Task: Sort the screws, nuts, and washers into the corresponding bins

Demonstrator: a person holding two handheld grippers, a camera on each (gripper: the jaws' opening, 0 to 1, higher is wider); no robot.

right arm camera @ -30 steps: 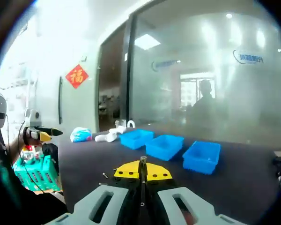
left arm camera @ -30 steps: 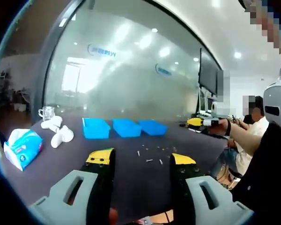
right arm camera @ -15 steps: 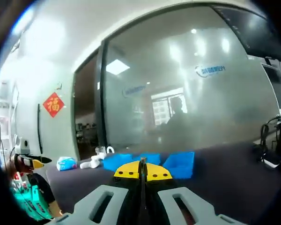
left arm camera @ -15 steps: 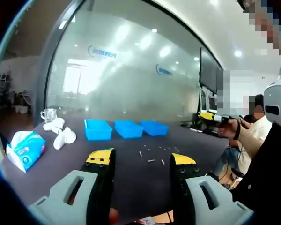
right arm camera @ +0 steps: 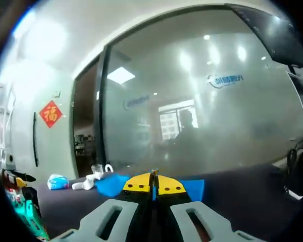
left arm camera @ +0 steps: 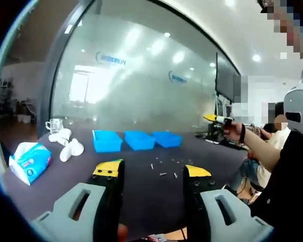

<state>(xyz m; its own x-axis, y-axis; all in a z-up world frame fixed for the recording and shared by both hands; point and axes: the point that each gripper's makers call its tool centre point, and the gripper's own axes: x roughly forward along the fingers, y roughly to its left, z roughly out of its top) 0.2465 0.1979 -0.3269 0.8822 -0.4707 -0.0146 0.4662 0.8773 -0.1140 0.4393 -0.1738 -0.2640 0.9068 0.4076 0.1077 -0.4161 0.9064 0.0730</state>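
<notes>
The small parts [left arm camera: 163, 168] on the dark table [left arm camera: 141, 191] were tiny and hard to tell apart in the left gripper view. They could have been screws, nuts or washers. They lay loose, a little in front of the three blue bins [left arm camera: 137, 140], which stood in a row. What was inside the bins could not be seen.

In the right gripper view the bins [right arm camera: 111, 184] were mostly hidden behind the right gripper [right arm camera: 153, 182]. Only blue edges showed on each side of it. Its yellow tips were pressed together on a thin screw [right arm camera: 153, 174] that stuck up between them.

The left gripper [left arm camera: 150, 173] had its jaws wide apart with nothing in them.

A tissue pack [left arm camera: 30, 160], some white things [left arm camera: 68, 145] and a glass cup [left arm camera: 54, 124] sat on the left part of the table.

Since a second before, the right gripper had lifted and tipped up, so the bins sank low in its view and the loose parts dropped out of sight. In the left gripper view, the right gripper [left arm camera: 215, 119] had gone higher. The left gripper had hardly moved.
</notes>
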